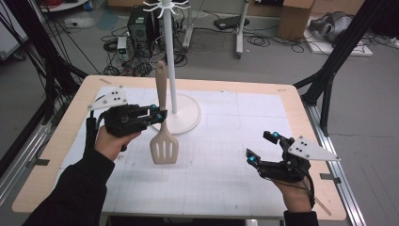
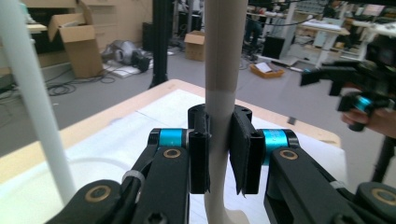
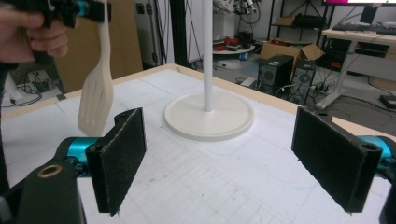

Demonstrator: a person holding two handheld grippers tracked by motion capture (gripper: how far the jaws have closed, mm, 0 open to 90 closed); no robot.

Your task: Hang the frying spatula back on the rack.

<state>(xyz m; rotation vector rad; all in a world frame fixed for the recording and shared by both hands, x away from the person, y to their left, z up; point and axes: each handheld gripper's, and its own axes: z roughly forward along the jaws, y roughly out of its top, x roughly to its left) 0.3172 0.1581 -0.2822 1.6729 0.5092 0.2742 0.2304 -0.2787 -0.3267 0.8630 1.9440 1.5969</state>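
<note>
Black pads of the left claw point(image 2: 218, 149) pinch the beige slotted spatula point(image 1: 163, 141) upright at centre-left, by the white stand point(image 1: 181, 113); the right claw point(image 1: 261, 147), lower right, gapes empty over the bench point(image 1: 291, 122).

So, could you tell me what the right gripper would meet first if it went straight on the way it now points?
Probably the white stand's round base: the right gripper, open with nothing between its pads, looks across bare mat toward it. Depth is unclear; the spatula hangs off to the side in the left gripper.
</note>
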